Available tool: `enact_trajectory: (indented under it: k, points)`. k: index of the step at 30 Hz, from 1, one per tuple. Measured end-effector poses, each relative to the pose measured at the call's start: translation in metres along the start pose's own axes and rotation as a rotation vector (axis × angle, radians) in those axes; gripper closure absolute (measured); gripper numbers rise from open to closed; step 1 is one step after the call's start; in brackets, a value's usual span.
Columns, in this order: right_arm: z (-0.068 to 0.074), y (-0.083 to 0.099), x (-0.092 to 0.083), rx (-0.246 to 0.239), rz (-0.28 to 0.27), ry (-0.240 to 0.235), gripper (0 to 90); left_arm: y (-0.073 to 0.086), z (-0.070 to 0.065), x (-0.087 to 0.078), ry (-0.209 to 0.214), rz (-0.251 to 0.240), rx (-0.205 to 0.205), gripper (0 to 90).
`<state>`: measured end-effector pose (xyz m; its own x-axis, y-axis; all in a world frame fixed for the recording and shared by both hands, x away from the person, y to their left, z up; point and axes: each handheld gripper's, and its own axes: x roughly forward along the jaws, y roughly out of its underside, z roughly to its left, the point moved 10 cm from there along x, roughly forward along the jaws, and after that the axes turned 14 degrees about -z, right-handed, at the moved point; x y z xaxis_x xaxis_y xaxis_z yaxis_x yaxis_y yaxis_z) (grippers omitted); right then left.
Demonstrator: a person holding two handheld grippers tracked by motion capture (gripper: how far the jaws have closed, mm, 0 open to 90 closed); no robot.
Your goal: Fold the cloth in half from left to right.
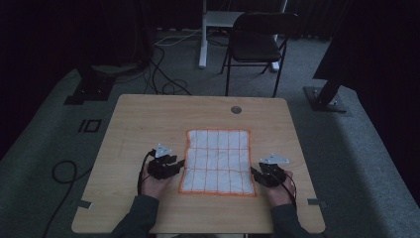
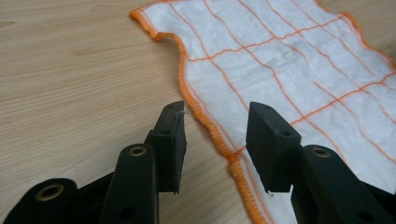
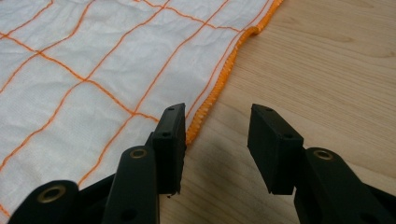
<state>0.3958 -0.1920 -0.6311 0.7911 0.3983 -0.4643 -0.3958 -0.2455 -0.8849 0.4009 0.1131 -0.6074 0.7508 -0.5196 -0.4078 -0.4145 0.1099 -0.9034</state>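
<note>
At the near edge of the bench (image 1: 124, 129), our sleeves come in from below, each hand bearing a hand-held gripper. We see the left hand-held gripper (image 1: 179, 163) just at the cloth's left hem and the right hand-held gripper (image 1: 253, 171) at its right hem. From above, the jaws are too small to judge; the gripper views settle it. Our left gripper view shows the jaws apart, the orange hem lying between them, unpinched. Our right gripper view shows its jaws apart too, the hem beside one jaw, bare wood between. Beyond them the white, orange-gridded cloth (image 1: 218, 161) lies flat mid-bench. Farther off stands a dark chair (image 1: 257, 42).
</note>
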Motion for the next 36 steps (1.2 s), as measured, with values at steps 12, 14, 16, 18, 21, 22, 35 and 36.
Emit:
enact_trajectory:
  k: [12,14,16,18,21,22,35,36]
  points:
    - [0.002,0.001,0.002,-0.003,0.006,-0.001,56.3,0.000,0.002,0.004,-0.007,0.002,-0.009,58.6]
    - [0.002,0.002,0.002,0.000,0.007,0.000,56.3,-0.001,0.003,0.006,-0.007,0.003,-0.010,58.6]
    - [0.002,0.002,0.001,0.001,0.007,0.001,56.3,-0.001,0.004,0.009,-0.008,0.007,-0.007,58.6]
    - [0.003,0.003,0.001,0.006,0.006,0.000,56.3,0.000,0.005,0.013,-0.012,0.014,-0.008,58.6]
    - [0.002,0.003,0.002,0.007,0.008,0.000,56.3,0.001,0.007,0.020,-0.018,0.025,-0.008,58.6]
    - [0.002,0.004,0.002,0.008,0.008,-0.001,56.3,0.001,0.007,0.022,-0.021,0.027,-0.010,58.6]
    - [0.001,0.005,0.002,0.018,0.010,0.000,56.3,0.006,0.013,0.044,-0.047,0.063,-0.009,65.1]
    - [0.001,0.005,0.002,0.019,0.010,-0.001,56.3,0.008,0.015,0.047,-0.050,0.070,-0.016,65.0]
